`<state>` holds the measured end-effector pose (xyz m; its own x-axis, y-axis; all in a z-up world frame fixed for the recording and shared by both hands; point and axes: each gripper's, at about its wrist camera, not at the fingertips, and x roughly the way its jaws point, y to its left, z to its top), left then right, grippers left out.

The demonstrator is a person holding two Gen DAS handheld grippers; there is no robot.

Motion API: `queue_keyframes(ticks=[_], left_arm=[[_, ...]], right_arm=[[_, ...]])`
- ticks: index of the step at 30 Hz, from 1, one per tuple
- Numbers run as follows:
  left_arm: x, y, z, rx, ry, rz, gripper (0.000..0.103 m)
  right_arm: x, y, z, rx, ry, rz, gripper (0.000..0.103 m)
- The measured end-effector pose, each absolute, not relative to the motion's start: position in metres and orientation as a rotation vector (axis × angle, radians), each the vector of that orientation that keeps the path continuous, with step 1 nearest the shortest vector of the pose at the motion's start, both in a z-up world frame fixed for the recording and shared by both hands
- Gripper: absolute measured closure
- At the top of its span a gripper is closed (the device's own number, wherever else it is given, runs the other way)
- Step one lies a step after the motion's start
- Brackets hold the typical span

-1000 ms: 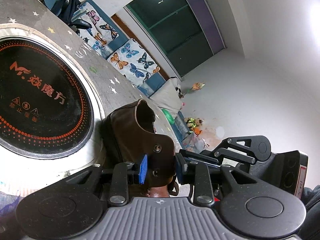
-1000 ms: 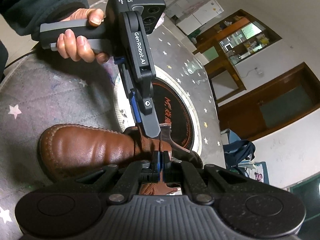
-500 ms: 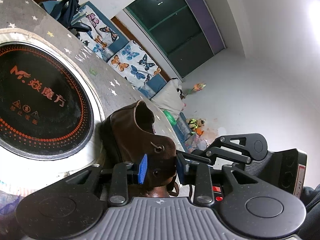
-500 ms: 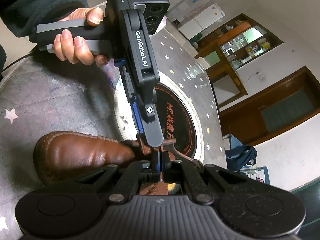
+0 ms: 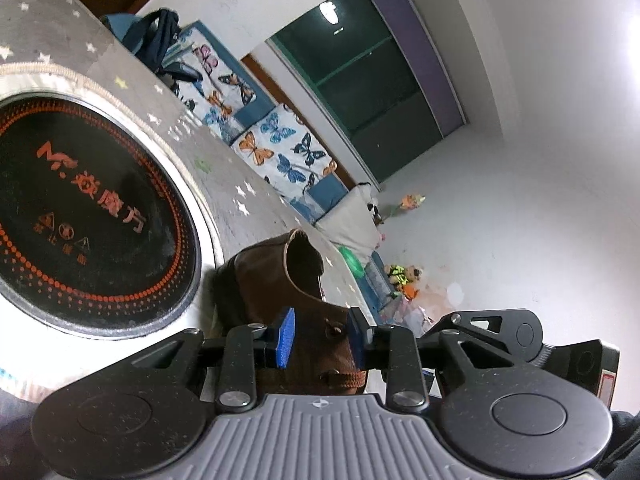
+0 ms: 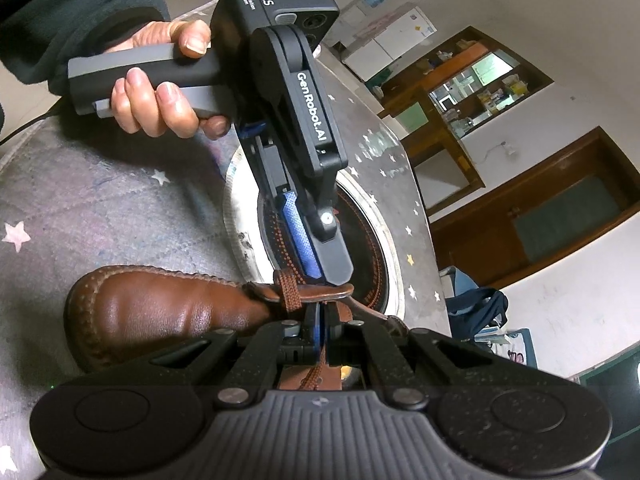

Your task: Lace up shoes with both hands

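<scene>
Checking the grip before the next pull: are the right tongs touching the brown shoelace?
Touching. The right wrist view shows the right tongs shut on the brown shoelace, which passes between the pads.

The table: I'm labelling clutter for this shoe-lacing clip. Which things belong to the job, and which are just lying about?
Job:
brown shoe
brown lace
left gripper
right gripper

Lying about:
round cooktop
butterfly cushions
dark bag

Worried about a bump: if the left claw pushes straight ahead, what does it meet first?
Probably the brown shoe: its eyelet flap already sits between the open left claw pads, with the collar just beyond. Depth is uncertain in this fisheye view.
</scene>
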<state>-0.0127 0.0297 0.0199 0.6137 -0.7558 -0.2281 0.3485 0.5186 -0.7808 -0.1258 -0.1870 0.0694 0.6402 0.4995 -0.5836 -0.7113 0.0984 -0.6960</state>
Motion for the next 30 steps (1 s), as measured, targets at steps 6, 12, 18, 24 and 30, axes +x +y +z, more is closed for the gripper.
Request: queue_keyframes(ticks=[6,12,18,24,30], left_arm=[[-0.018,0.025,0.026,-0.707,0.568,-0.683,0.095],[-0.027,0.024,0.038,-0.644,0.532,-0.620,0.097],[-0.038,0.040,0.055,-0.594,0.478,-0.494,0.101],[-0.047,0.043,0.053,-0.631,0.494,-0.501,0.073],[-0.049,0.023,0.038,-0.666,0.537,-0.548,0.062]], right_arm=[[-0.126,-0.189,0.072,-1.130,0.225,0.882,0.100],[-0.126,-0.193,0.077,-1.068,0.236,0.843,0.095],[-0.128,-0.212,0.094,-0.922,0.275,0.762,0.076],[-0.129,-0.244,0.101,-0.656,0.379,0.665,0.051],[-0.132,-0.278,0.096,-0.494,0.448,0.584,0.039]])
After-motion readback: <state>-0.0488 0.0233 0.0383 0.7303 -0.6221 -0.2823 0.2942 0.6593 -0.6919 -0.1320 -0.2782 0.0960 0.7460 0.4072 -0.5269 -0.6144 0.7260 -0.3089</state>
